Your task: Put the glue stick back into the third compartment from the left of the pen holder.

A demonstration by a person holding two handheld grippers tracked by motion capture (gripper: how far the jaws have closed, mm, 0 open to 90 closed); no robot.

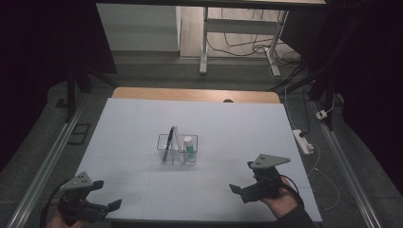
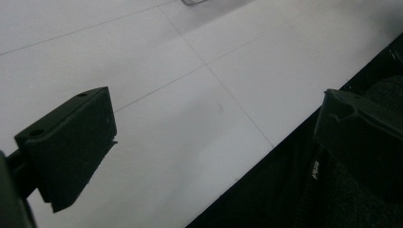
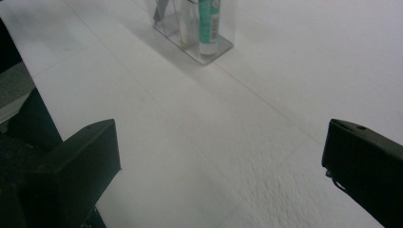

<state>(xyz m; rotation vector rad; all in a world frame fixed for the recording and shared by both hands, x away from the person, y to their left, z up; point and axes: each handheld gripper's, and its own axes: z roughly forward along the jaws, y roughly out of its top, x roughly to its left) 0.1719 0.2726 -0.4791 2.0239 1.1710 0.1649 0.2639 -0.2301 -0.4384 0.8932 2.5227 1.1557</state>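
While both claws, left (image 1: 110,207) and right (image 1: 237,191), gape empty, the clear acrylic organiser (image 1: 177,148) looks light, rigid, slippery; grip its rim.

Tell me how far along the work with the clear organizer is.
Done: a black pen, a pale stick beside it and a green-and-white tube stand upright in the clear organizer at mid-table. In hand: nothing. The left hand-held gripper and right hand-held gripper sit open and empty near the table's near edge, apart from the organizer. Left: whatever comes next hasn't started.
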